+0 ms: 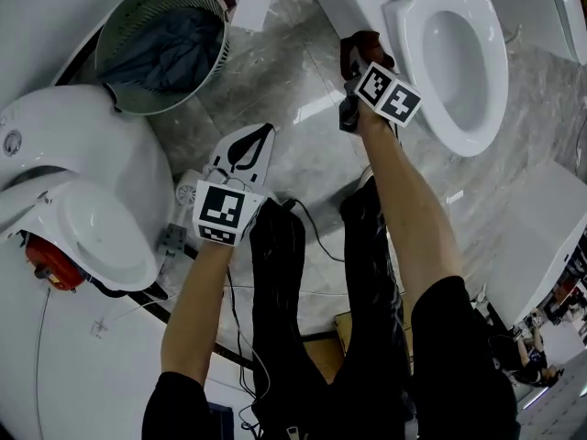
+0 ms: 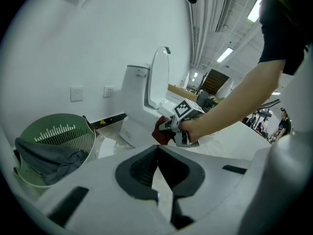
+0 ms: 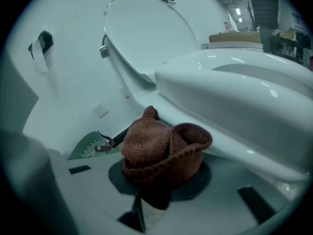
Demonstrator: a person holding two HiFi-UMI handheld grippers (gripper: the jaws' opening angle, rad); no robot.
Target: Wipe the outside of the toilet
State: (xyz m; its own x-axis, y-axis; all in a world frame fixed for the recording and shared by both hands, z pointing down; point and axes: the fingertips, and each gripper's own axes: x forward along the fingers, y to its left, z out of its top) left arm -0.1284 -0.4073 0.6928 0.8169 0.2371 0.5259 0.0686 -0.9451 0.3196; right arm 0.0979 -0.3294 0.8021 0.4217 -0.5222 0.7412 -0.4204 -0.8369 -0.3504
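The white glossy ceramic toilet stands on the grey marbled floor against a white wall, with its lid raised upright before the tank and the oval bowl open. A reddish-brown knitted cloth, bunched into a thick folded wad, is clamped in the right tongs. It lies against the bowl's curved outer wall, just under the rim, on the side near the tank end.
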